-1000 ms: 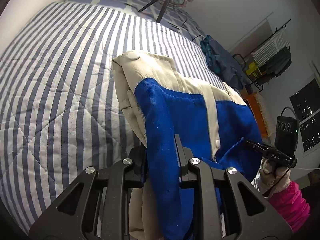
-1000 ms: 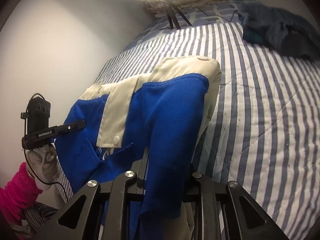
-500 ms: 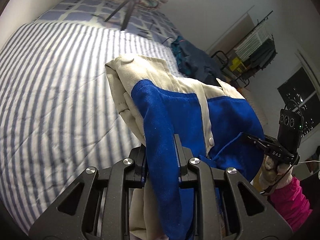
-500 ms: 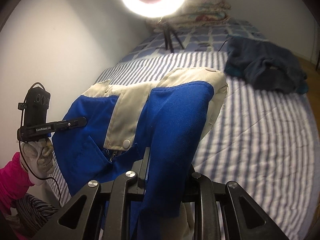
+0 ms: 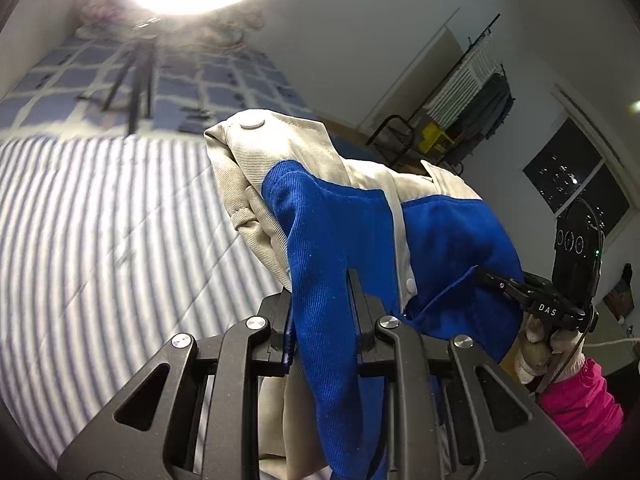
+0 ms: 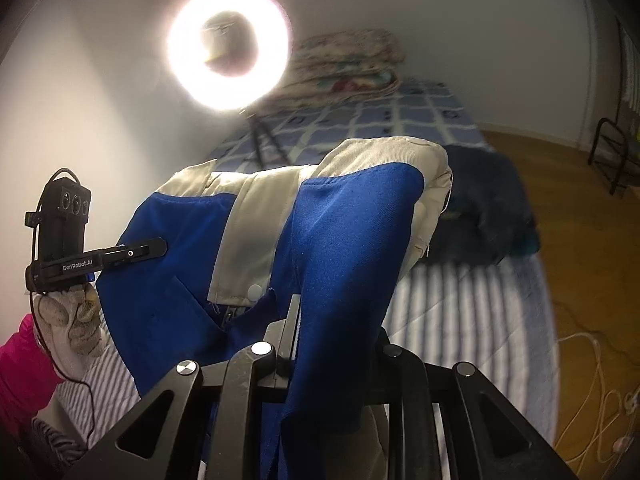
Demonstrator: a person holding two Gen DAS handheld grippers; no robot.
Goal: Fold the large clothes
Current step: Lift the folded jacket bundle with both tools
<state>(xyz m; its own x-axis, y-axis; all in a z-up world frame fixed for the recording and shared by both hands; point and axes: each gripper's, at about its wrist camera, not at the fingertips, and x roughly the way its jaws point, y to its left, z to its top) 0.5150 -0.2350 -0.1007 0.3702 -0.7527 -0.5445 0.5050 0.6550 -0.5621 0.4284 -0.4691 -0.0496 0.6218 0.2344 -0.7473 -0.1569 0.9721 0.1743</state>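
While ring light (image 6: pixel 228 48) glares, striped bed (image 5: pixel 100 240), wood floor (image 6: pixel 580 220), dark window (image 5: pixel 576 176)

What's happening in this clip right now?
A person is folding a blue and beige jacket over a striped bed. Each hand holds a claw: the left claw and the right claw are both clamped on the jacket's blue fabric, which hangs bunched between them, lifted off the bed. A dark garment lies further up the bed, near a ring light on its tripod. No fold has been laid down yet.
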